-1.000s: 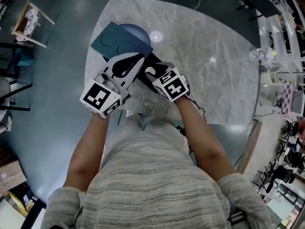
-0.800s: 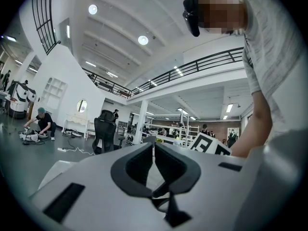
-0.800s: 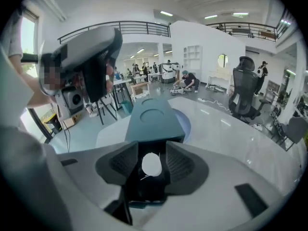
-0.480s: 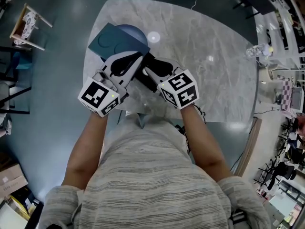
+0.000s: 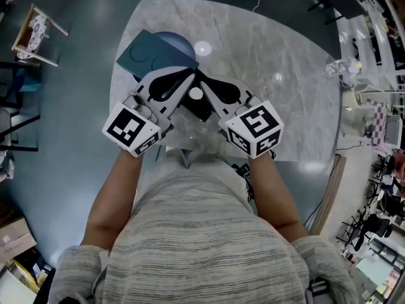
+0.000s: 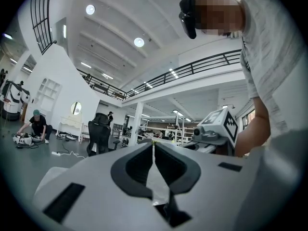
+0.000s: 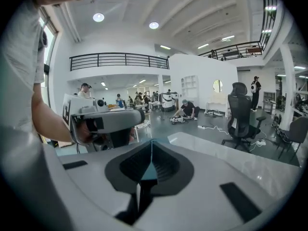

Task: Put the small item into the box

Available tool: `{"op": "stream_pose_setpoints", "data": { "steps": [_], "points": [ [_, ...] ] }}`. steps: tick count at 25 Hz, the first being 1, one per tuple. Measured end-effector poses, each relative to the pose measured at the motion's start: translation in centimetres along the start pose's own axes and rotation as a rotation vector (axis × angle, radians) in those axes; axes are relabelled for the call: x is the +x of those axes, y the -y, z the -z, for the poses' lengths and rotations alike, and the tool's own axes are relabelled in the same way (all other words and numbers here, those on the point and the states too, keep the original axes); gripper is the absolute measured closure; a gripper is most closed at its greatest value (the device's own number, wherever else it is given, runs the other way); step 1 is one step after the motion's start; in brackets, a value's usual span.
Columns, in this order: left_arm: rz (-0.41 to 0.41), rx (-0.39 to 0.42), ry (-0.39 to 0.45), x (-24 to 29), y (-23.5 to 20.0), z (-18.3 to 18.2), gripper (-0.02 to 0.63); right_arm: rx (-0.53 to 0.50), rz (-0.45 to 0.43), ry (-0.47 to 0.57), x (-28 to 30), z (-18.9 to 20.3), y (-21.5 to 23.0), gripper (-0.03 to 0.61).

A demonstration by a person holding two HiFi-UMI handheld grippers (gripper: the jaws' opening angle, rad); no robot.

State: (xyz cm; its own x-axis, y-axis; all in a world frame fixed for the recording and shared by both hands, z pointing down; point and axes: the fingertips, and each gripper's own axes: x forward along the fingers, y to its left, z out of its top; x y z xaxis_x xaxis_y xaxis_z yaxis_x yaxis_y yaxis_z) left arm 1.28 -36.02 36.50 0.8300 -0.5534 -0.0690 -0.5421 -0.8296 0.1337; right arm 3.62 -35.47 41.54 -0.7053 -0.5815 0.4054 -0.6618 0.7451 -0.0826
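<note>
Small white item [image 5: 196,94] seemingly inside the dark box [image 5: 204,111].
Our left tongs [image 6: 153,146] sit pressed together, empty; our right tongs [image 7: 151,142] just closed on nothing. Hovering so near, either could knock the box over.

box [image 5: 152,52] on table [image 5: 285,106], near its left edge

1. The head view is dim and blue-grey. A round glare spot [image 5: 202,47] sits on the marble bench [image 5: 285,43] near 12 o'clock.
2. The left gripper view and the right gripper view are bright, lit by round ceiling lamps [image 6: 139,42] toward 11 and 12 o'clock.
3. Fisheye distortion bows the balcony railing [image 6: 192,69], and the corners are black.
4. The left tool [image 6: 153,143] and the right tool [image 7: 151,141] look soft close to the lens.
</note>
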Motion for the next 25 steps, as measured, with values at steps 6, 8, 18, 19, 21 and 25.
{"op": "stream_pose_setpoints", "data": {
  "steps": [6, 8, 18, 19, 21, 25],
  "points": [
    [0.024, 0.008, 0.003, 0.2, 0.7, -0.6, 0.588, 0.013, -0.015, 0.055, -1.3, -2.0, -0.3, 0.558],
    [0.027, 0.009, 0.003, 0.1, 0.9, -0.7, 0.588, 0.009, -0.018, 0.062, -1.6, -2.3, -0.4, 0.558],
    [0.045, 0.026, 0.02, 0.0, 1.8, -2.0, 0.588, -0.03, -0.087, 0.119, -3.8, -4.1, -1.8, 0.558],
    [0.048, 0.028, 0.019, 0.0, 2.0, -2.0, 0.588, -0.032, -0.094, 0.125, -4.0, -4.2, -2.0, 0.558],
    [0.056, 0.033, 0.016, 0.1, 2.3, -2.0, 0.588, -0.034, -0.111, 0.139, -4.3, -4.4, -2.3, 0.558],
    [0.07, 0.038, 0.011, 0.3, 3.1, -2.0, 0.588, -0.037, -0.139, 0.154, -5.1, -4.4, -2.9, 0.56]
  ]
}}
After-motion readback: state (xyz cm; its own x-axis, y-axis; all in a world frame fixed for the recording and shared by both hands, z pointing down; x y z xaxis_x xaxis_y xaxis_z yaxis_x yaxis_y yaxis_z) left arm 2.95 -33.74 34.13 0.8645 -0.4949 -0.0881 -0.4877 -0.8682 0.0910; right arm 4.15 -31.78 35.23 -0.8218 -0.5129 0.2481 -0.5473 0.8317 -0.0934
